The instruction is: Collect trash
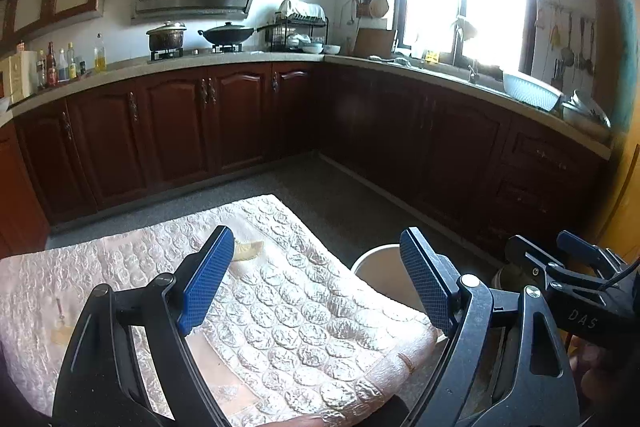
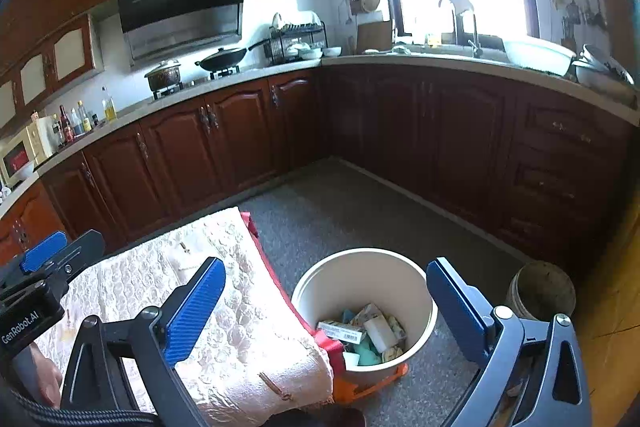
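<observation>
A white trash bin (image 2: 416, 287) stands on the floor beside the table and holds several boxes and wrappers (image 2: 366, 333). Its rim shows in the left wrist view (image 1: 376, 259). A yellowish scrap (image 1: 248, 250) lies on the pink quilted table cover (image 1: 304, 327), just beyond my left finger. A small thin item (image 1: 60, 309) lies on the cover at the left. My left gripper (image 1: 316, 283) is open and empty above the table. My right gripper (image 2: 326, 301) is open and empty above the bin's near side; it also shows in the left wrist view (image 1: 560, 259).
Dark wooden cabinets (image 2: 240, 135) line the far and right walls under a counter with pots, bottles and a dish rack. A second dirty bucket (image 2: 542, 289) stands right of the bin. An orange object (image 2: 372, 385) lies at the bin's base. The floor (image 2: 340, 211) is grey.
</observation>
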The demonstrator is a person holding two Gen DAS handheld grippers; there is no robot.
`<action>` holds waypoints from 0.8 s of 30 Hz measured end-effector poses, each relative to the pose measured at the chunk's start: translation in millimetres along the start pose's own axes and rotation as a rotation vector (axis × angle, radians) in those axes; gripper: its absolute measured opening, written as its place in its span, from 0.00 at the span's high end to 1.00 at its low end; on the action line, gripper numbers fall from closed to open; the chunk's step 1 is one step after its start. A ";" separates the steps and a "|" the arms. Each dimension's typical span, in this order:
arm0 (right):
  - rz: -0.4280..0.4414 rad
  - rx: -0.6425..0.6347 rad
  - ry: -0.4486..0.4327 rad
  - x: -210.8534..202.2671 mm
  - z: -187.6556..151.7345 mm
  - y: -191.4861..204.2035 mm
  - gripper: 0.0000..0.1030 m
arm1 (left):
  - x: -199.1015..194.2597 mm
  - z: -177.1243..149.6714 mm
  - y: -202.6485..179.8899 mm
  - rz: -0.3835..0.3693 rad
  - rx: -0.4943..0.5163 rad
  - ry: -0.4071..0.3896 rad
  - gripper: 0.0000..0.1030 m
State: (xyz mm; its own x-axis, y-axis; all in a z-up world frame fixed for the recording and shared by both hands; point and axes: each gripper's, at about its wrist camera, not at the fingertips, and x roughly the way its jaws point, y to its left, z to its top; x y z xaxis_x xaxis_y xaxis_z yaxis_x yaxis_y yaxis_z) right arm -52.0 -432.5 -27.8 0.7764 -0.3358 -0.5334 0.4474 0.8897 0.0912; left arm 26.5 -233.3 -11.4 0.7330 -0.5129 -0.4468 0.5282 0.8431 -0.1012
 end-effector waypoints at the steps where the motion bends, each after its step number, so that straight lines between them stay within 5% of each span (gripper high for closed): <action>1: -0.002 -0.001 -0.007 -3.0 1.2 0.4 0.03 | -2.1 0.2 0.0 0.002 0.001 -0.005 0.18; 24: -0.004 -0.048 -0.048 -14.1 3.3 15.8 0.01 | -10.0 -0.6 -0.8 0.040 0.013 -0.027 0.18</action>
State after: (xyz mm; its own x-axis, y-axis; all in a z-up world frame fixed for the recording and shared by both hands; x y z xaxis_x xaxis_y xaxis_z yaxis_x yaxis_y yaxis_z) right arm -54.4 -414.7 -16.0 0.7958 -0.3525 -0.4924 0.4294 0.9018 0.0483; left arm 18.5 -228.7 -7.4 0.7650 -0.4832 -0.4258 0.5039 0.8608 -0.0717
